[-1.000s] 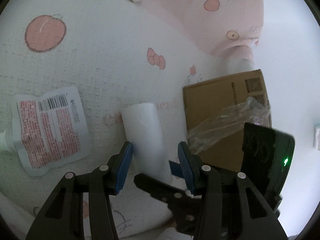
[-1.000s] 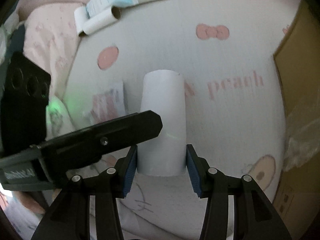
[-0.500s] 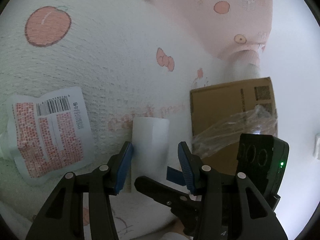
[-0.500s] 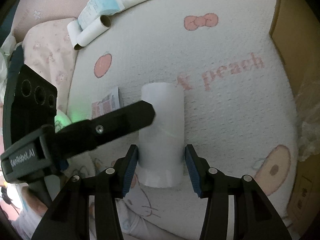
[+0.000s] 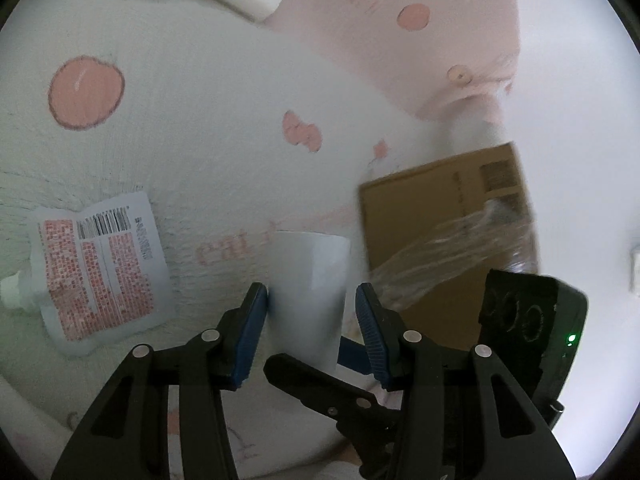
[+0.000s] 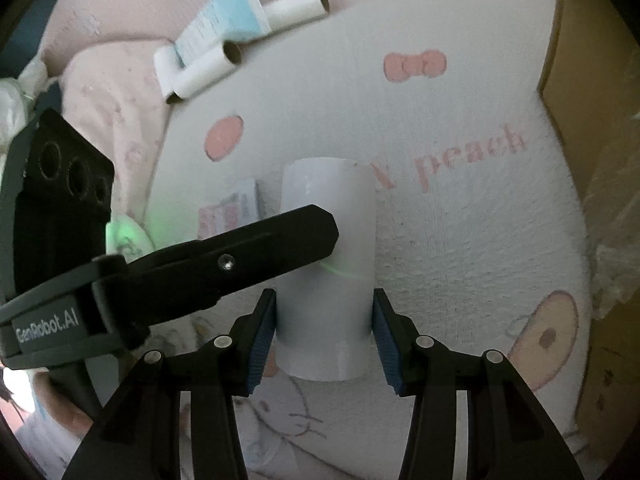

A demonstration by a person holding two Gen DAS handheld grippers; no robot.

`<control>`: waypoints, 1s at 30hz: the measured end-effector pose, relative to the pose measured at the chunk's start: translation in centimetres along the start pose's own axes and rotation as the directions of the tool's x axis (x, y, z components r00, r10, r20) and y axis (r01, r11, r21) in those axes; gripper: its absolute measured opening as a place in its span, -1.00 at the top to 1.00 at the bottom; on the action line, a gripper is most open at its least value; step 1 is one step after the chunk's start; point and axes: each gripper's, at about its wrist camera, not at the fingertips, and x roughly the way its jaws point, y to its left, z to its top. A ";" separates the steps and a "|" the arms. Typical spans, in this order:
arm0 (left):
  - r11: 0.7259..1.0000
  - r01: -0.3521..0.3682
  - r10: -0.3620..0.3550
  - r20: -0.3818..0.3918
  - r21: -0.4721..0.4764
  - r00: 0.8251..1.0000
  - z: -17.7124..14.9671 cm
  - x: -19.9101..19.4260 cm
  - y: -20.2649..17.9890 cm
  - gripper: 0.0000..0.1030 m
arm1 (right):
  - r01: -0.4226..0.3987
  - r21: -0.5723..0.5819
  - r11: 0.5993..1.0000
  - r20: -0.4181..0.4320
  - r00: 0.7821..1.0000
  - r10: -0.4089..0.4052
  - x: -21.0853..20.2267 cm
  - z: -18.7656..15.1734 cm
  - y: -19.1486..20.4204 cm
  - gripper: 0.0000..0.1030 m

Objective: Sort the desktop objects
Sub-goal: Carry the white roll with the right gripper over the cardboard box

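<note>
Gripping the white tube from both sides, right gripper has its 2 blue pads flat on the tube's lower sides, jaws about half spread. Left gripper straddles the same white tube: left pad touches its side, right pad looks a hair off, motion blur makes contact hard to call. In the right wrist view 1 black finger of the left gripper crosses in front of the tube and hides part of its middle. Tube's near end is hidden behind the crossing right-gripper finger in the left view.

Tube is held above a white blanket with pink bows, dots and "peach" lettering. Just left of it lies a flat pouch with red print and a barcode, its cap cut off at frame edge; in the right view only a sliver shows. To the right, a cardboard box with crinkled clear plastic over it, partly hidden by the other gripper's body. Far off, 2 paper rolls and a light-blue tube sit at the blanket's edge, blurred. Pink pillow behind, print unreadable.
</note>
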 end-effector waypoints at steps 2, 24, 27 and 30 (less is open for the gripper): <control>1.000 0.024 -0.023 0.028 -0.016 0.999 -0.1 -0.9 -0.5 0.03 | -0.012 -0.007 1.000 0.032 0.999 0.013 -1.2 0.0 0.4 0.14; 0.953 0.010 -0.058 0.150 0.302 0.987 0.5 -5.9 -16.0 0.03 | -0.027 -0.083 0.996 0.413 0.909 0.059 -15.7 -0.4 1.7 0.14; 0.935 0.001 -0.057 0.146 0.354 0.988 0.8 -5.6 -18.9 0.03 | -0.012 -0.076 0.997 0.452 0.891 0.045 -17.8 -0.4 1.4 0.14; 0.910 -0.002 -0.062 0.142 0.414 0.988 1.2 -5.2 -21.5 0.03 | 0.021 -0.073 0.997 0.496 0.868 0.018 -20.2 -0.2 1.0 0.14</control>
